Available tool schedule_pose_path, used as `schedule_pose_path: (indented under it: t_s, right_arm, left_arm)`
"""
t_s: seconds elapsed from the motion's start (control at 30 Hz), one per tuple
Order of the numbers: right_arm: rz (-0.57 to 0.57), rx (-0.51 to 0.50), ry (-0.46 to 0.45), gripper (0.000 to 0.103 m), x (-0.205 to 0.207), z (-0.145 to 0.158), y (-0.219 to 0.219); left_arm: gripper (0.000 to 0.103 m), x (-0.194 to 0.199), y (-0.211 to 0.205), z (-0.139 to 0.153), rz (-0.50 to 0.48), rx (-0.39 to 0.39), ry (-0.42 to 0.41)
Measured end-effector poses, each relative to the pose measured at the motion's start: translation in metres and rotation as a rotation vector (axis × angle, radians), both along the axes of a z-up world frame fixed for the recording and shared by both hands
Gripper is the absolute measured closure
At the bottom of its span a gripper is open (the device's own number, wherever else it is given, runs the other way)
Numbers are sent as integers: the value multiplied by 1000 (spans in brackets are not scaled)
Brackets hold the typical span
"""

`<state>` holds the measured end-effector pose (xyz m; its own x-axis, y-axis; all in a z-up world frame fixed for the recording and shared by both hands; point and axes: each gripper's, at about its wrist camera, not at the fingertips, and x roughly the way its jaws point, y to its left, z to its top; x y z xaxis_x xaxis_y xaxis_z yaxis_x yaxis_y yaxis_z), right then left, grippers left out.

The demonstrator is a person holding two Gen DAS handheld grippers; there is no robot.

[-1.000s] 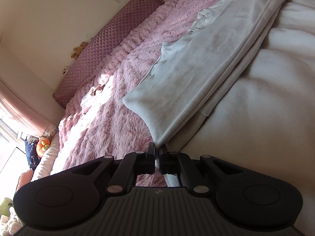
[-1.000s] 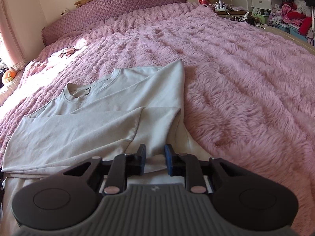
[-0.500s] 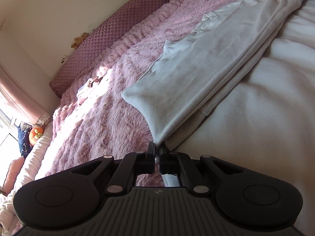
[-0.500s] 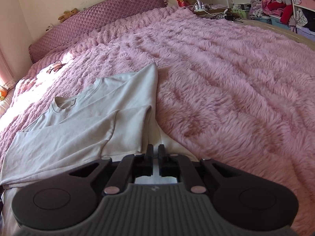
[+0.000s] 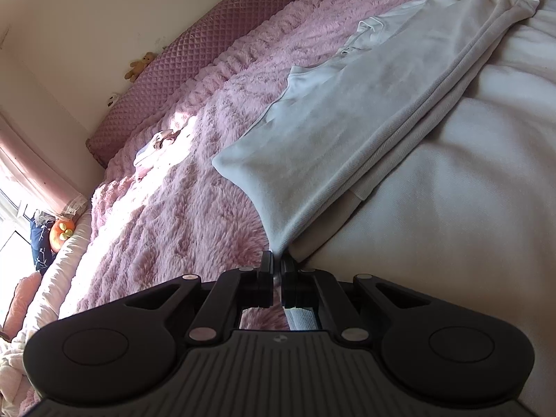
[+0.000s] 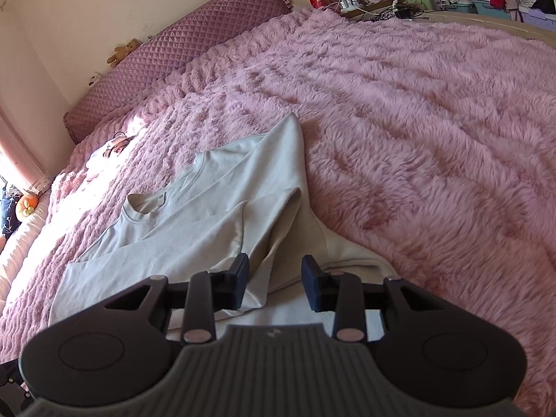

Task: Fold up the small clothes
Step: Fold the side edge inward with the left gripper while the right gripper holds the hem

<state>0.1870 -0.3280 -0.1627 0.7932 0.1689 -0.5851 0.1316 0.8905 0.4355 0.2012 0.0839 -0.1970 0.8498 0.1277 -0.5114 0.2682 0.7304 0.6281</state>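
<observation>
1. The task's thing, a pale long-sleeved top (image 6: 194,222), lies on the bed's pink fluffy blanket (image 6: 417,121), its near hem over a white cover (image 5: 451,208) at the bed's near edge. It is already doubled, with the folded layers stacked along that near edge.
2. The left tool (image 5: 277,278) is clamped tight on one near corner of the top, and the cloth rises taut from its tips.
3. The right tool (image 6: 274,283) is opening. A fold of cloth lies between its blue pads (image 6: 311,286), but they no longer press on it, so that corner appears released.
4. Judged step: one fold has just been laid, the right side let go, the left side yet to follow.
5. The next move probably calls for the left tool to open as well. Both would then need a fresh hold on an edge for the next fold, without dragging the stacked layers askew on the soft blanket.
</observation>
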Motion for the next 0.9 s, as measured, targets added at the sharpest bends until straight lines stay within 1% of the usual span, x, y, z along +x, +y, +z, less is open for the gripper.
schedule_pose_path:
  t_s: [0.07, 0.1, 0.13, 0.23, 0.33, 0.4, 0.43, 0.47, 0.5, 0.6, 0.67, 0.7, 0.73, 0.8, 0.83, 0.9]
  right_arm:
    - [-38, 3, -39, 73, -7, 4, 1]
    - [-34, 17, -42, 73, -8, 5, 1]
    - [-25, 27, -34, 73, -8, 5, 2]
    - [-34, -32, -5, 73, -7, 3, 11]
    - [-25, -38, 8, 73, -3, -2, 13]
    - [-19, -61, 32, 73, 3, -7, 15]
    - [-16, -57, 39, 78, 5, -8, 15]
    - [-7, -36, 39, 99, 7, -10, 14]
    - [4, -30, 38, 103, 8, -11, 13]
    - [-2, -44, -13, 103, -1, 0, 13]
    - [-14, -81, -67, 103, -11, 14, 12]
    - [-15, -88, -79, 103, -15, 18, 11]
    - [-12, -93, -79, 103, -17, 20, 10]
    - [-8, -123, -47, 103, -17, 15, 8]
    - [-3, -136, -29, 103, -16, 10, 8]
    - [4, -118, 27, 103, -14, -5, 4]
  left_arm:
    - [100, 0, 0, 0, 0, 0, 0]
    - [100, 0, 0, 0, 0, 0, 1]
    - [100, 0, 0, 0, 0, 0, 1]
    - [100, 0, 0, 1, 2, -3, 3]
    - [100, 0, 0, 0, 1, -2, 4]
    - [100, 1, 0, 0, -2, 4, 7]
    - [100, 1, 0, 0, -2, 4, 8]
    - [100, 2, 0, -1, -2, 3, 9]
    - [100, 2, 0, -1, 0, 1, 9]
    - [100, 3, 1, 1, 18, -5, 8]
    - [100, 2, 3, 5, 41, -28, 1]
    - [102, 2, 5, 6, 69, -47, 5]
    - [103, 4, 8, 6, 94, -60, 18]
    - [103, 7, 18, 4, 152, -103, 53]
    - [103, 7, 22, 3, 155, -121, 60]
    - [103, 2, 23, 6, 143, -114, 49]
